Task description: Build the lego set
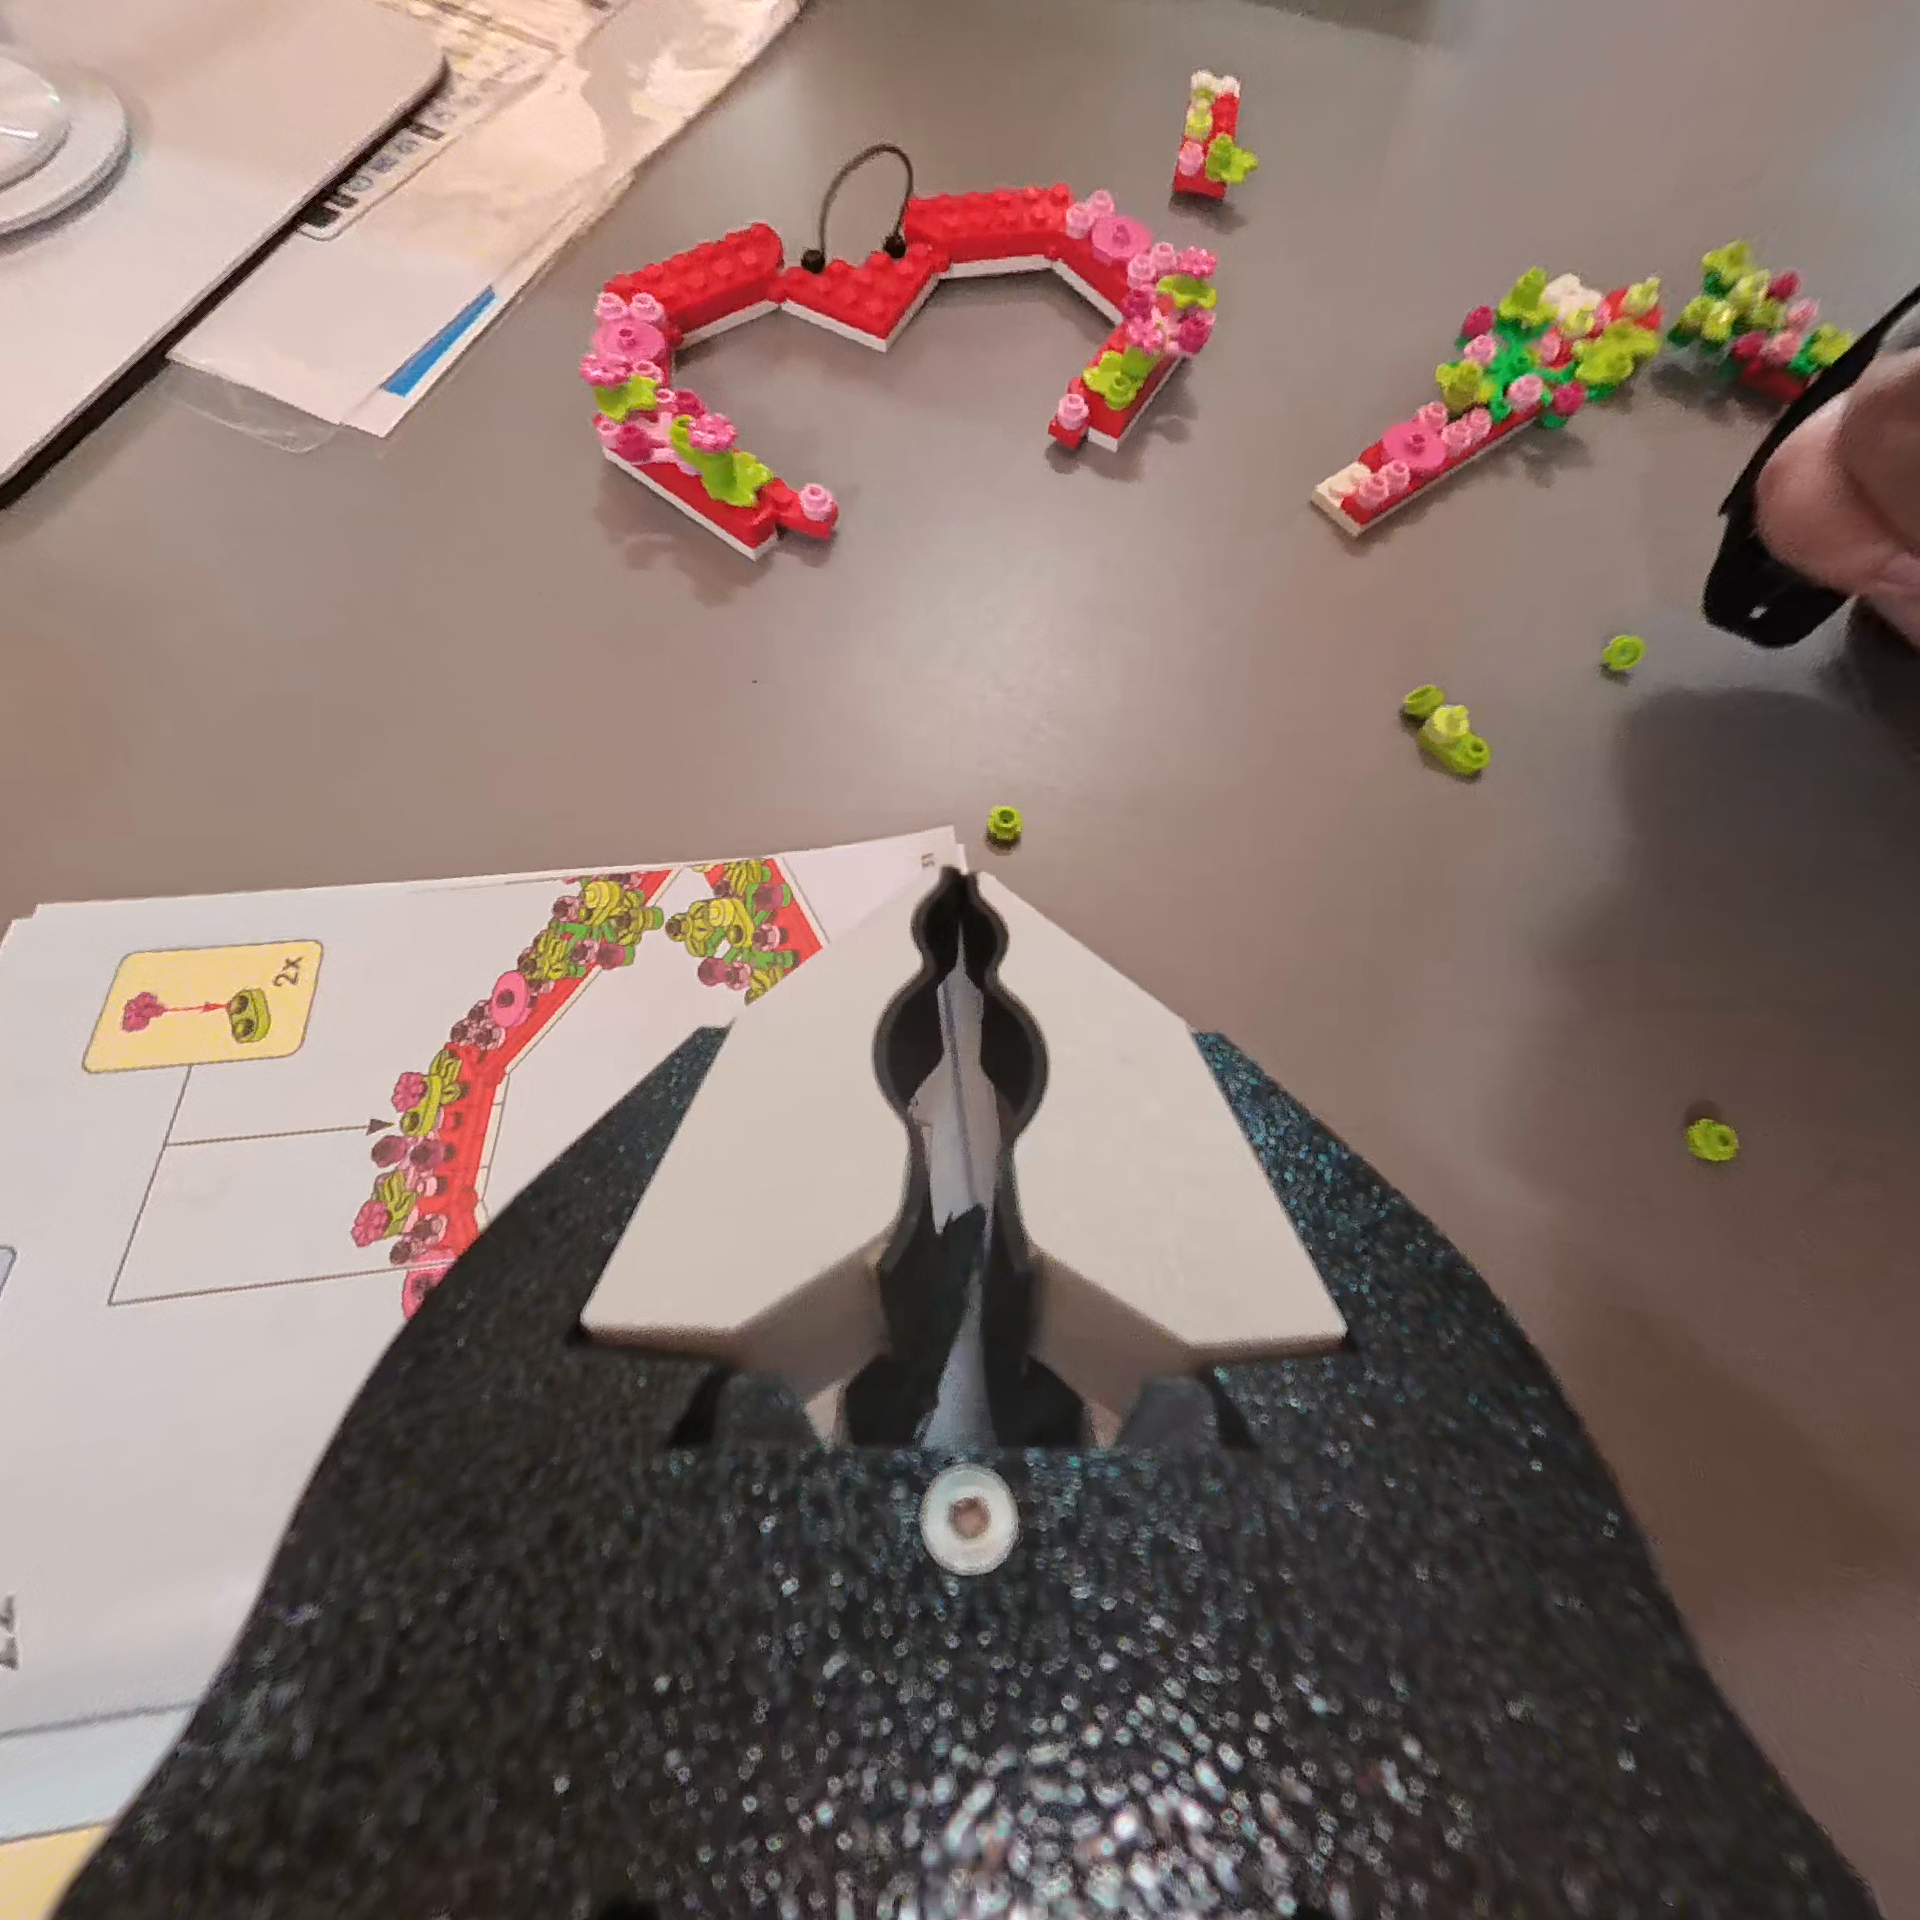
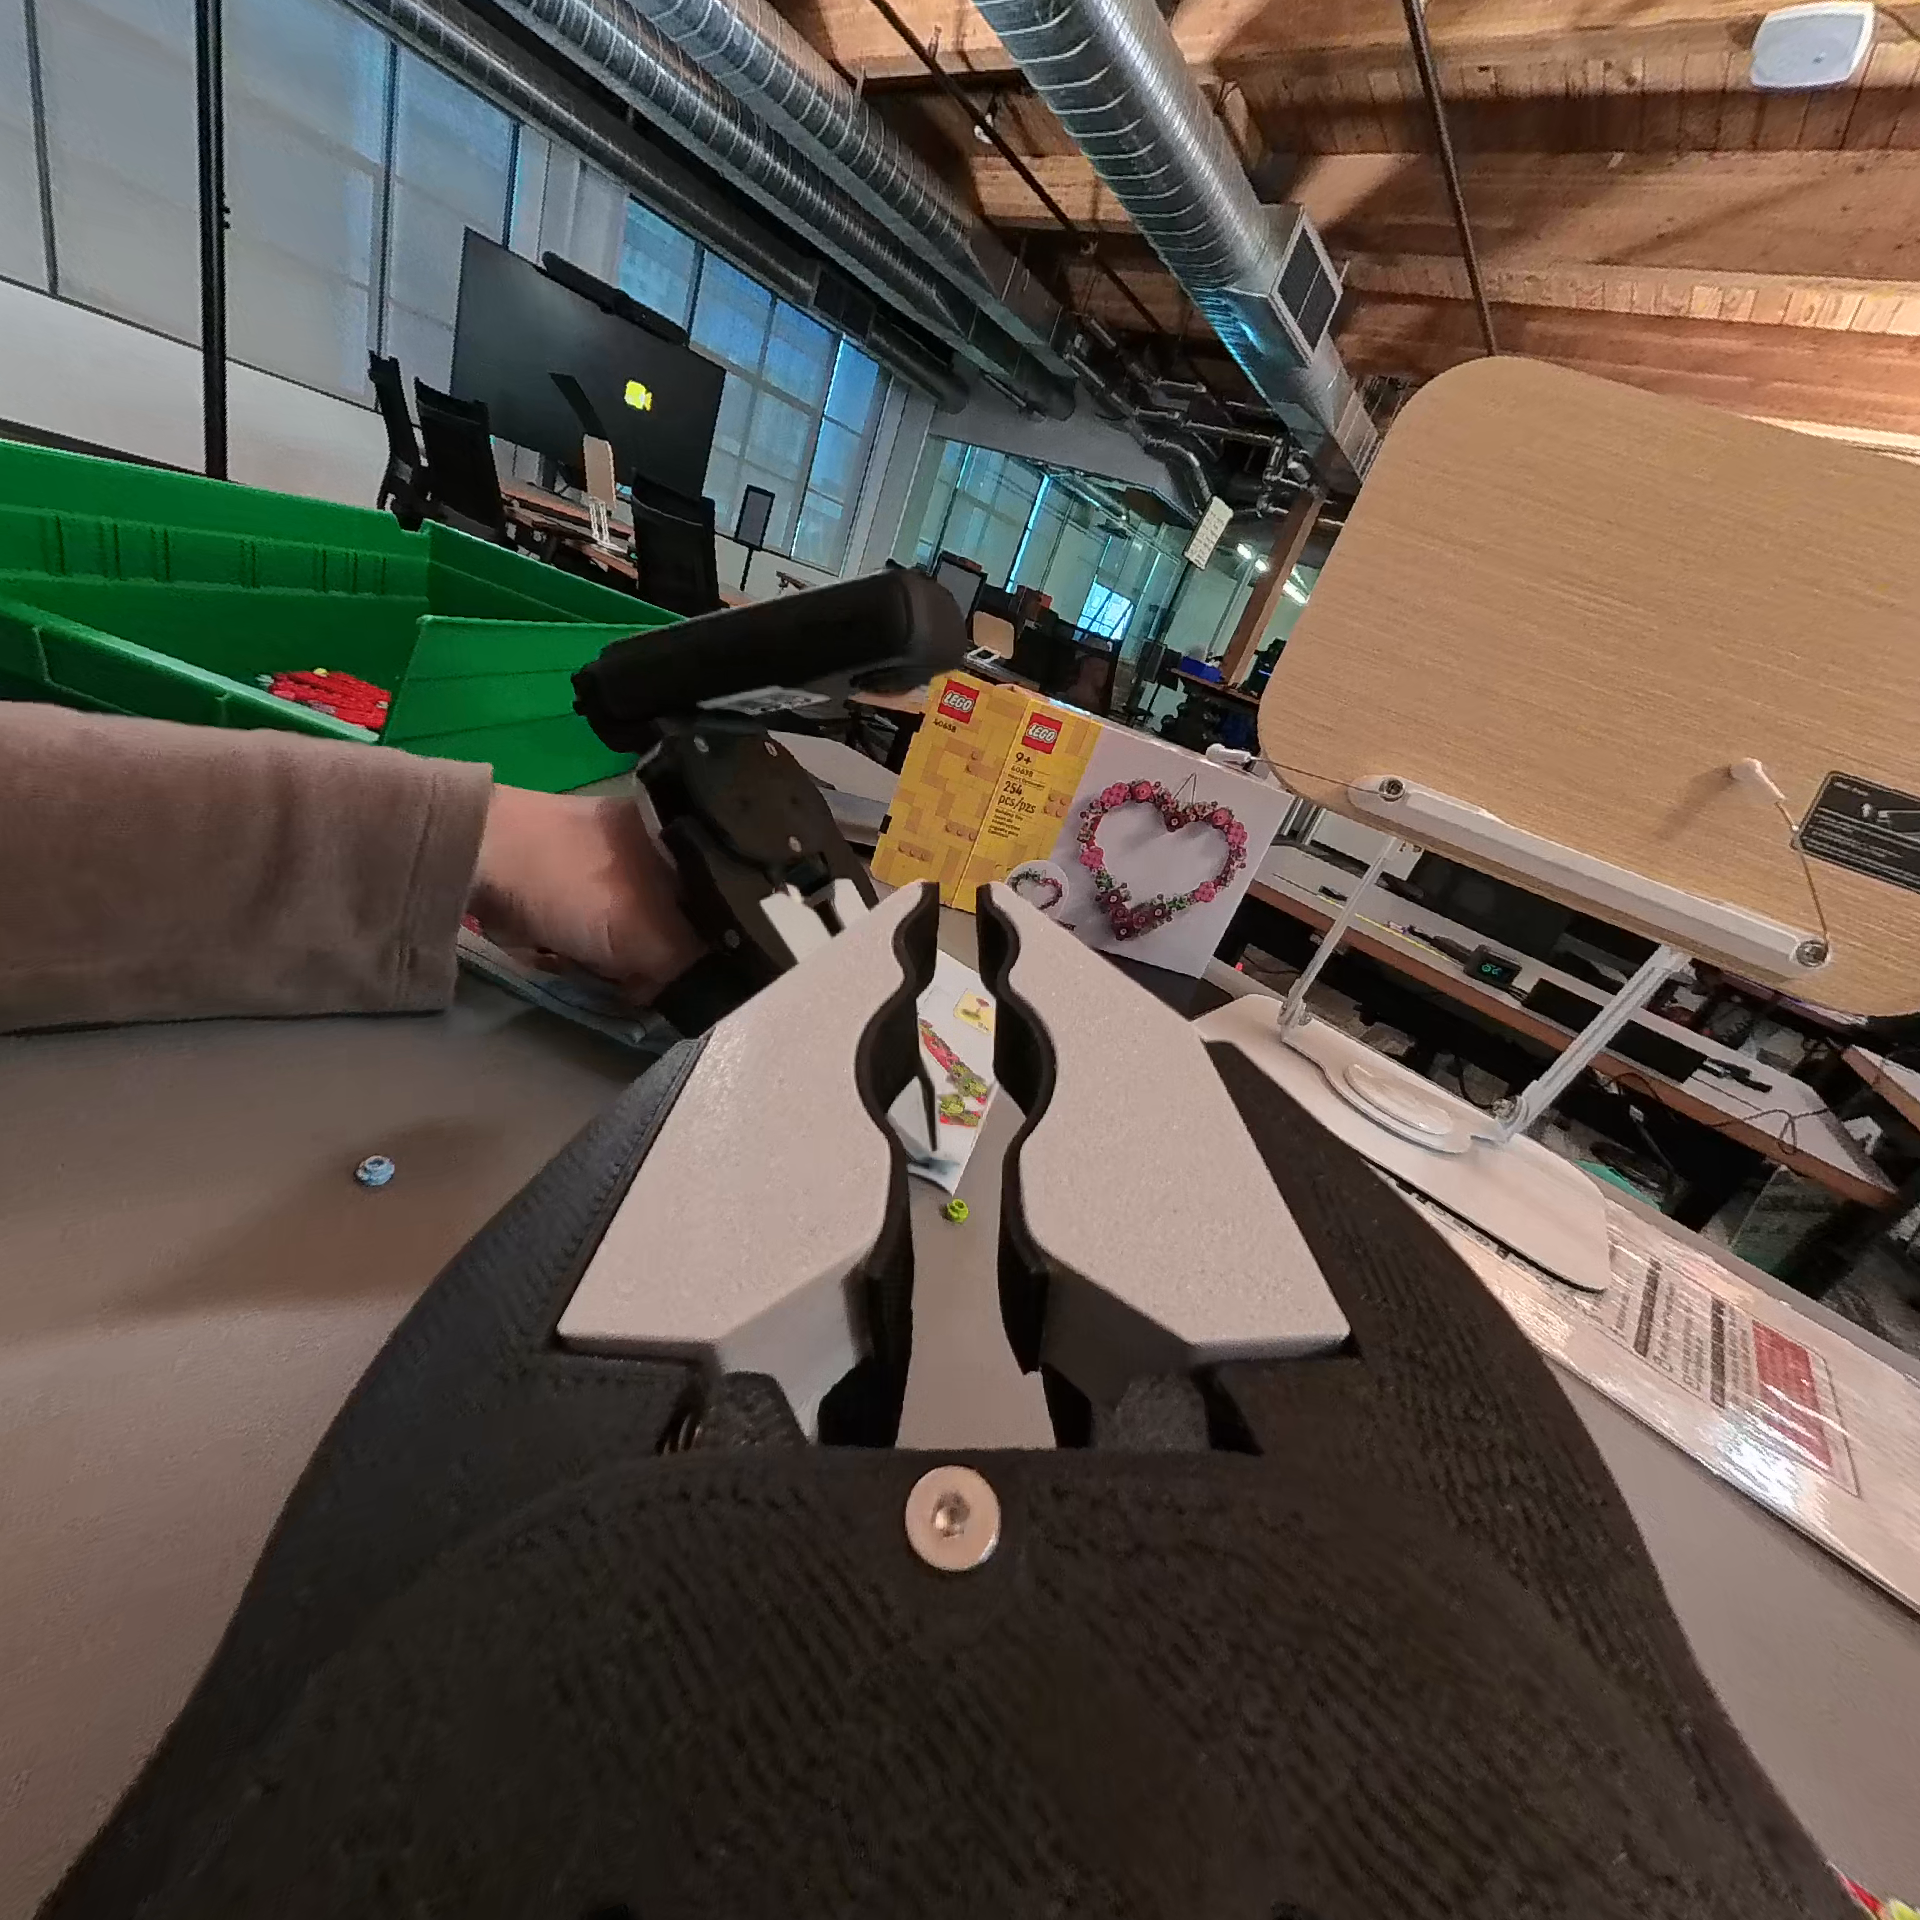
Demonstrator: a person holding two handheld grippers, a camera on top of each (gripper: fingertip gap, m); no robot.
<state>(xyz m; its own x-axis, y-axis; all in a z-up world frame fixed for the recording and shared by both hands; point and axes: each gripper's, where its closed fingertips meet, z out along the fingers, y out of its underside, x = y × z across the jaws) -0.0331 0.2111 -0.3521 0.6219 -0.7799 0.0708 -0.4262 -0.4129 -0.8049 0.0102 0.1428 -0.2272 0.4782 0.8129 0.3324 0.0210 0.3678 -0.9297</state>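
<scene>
I have the left gripper (image 1: 961,883) low over the near edge of the bench (image 1: 1039,675), its jaws pressed together on what looks like a turned-up page of the instruction booklet (image 1: 312,1039); a thin glossy sheet runs up between them, so I judge I am holding or turning the page to keep the current step in sight. The open page shows the flowered red arc, which explains why the parts lie fanned out ahead of me: the big red heart-top section (image 1: 883,281) with its black cord loop sits across the middle, a straight flowered strip (image 1: 1455,426) lies well apart to its right, another cluster (image 1: 1756,312) just beyond that, and a small upright red stack (image 1: 1210,135) stands behind. Loose lime studs (image 1: 1449,727) are scattered near the right side (one lime stud (image 1: 1004,824) lies just beside the booklet corner), within easy reach for the next placement. The right gripper (image 2: 956,894) hovers with its jaws slightly apart and nothing between them, aimed across the bench toward the left one, with the same lime stud (image 2: 956,1209) visible through the gap. The yellow set box (image 2: 1039,810) stands beyond as reference, and green bins (image 2: 312,603) line the far left.
</scene>
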